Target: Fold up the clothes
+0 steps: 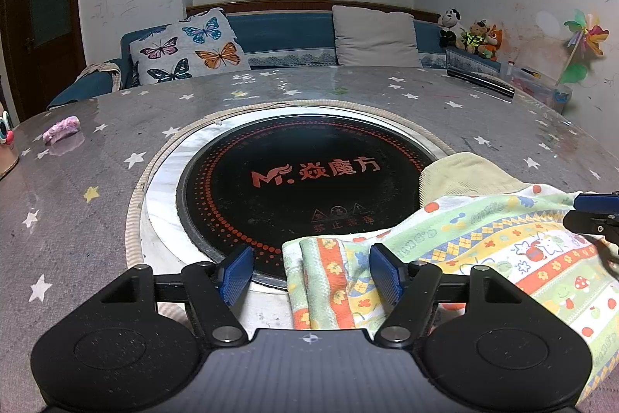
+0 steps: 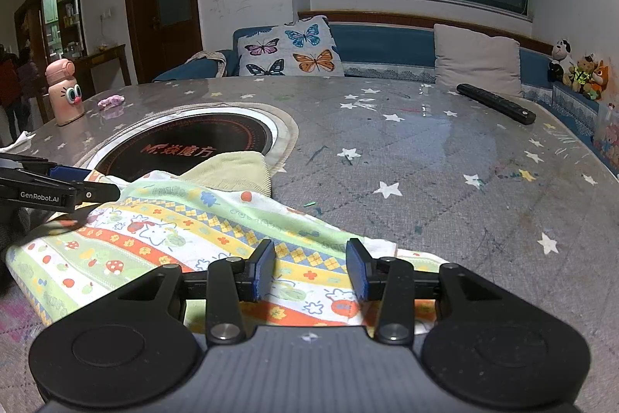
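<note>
The patterned garment [image 2: 185, 239] lies flat on the worktop [image 2: 425, 161], its near hem under both sets of fingers. The left gripper [image 1: 311, 271] stands wide over a bunched edge; the right gripper [image 2: 310, 268] stands half-open, holding nothing. Best to pinch both hem corners evenly before lifting. The left gripper's side reads "GenRobot.AI".

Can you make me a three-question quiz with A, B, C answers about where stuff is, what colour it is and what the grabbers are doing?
1. Where is the black remote control?
A. on the star-patterned grey table
B. on the sofa
C. on the floor

2. What colour is the cartoon-faced bottle?
A. blue
B. pink
C. green

3. The right gripper over the colourful printed cloth is:
A. shut on it
B. lifting it
C. open

Answers: 1 A, it lies on the tabletop; 2 B, its body is pink; 3 C, both pads stand apart with cloth lying flat between.
</note>
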The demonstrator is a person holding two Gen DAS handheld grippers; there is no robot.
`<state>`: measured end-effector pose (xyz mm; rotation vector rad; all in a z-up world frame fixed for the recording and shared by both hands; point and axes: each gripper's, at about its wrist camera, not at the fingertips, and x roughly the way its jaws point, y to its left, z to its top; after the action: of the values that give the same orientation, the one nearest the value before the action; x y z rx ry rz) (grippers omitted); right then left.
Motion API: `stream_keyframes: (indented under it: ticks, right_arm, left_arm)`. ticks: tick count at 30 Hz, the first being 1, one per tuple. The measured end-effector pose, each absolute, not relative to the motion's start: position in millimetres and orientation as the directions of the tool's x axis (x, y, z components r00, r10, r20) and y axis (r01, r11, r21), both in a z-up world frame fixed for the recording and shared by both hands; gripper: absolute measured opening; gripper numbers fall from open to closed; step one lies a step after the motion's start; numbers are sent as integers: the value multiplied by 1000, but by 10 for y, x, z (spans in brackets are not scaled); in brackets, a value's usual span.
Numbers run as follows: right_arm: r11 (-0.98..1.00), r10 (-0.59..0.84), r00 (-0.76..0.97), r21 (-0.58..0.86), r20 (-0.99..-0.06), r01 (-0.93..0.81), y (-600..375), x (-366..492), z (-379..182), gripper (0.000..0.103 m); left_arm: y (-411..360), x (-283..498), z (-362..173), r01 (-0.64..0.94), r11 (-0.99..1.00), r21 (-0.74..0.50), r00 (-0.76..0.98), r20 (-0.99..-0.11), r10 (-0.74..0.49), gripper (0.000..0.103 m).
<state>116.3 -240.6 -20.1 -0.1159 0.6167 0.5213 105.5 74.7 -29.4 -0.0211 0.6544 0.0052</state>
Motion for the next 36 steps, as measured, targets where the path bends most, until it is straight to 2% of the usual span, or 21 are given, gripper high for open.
stream_keyframes:
  ticks: [36]
  right_arm:
    - [867, 422, 697, 33, -580, -498, -2386, 1158, -207, 42]
  left_arm:
    - [757, 1057, -299, -19, 1000, -18, 793, -610, 5, 72]
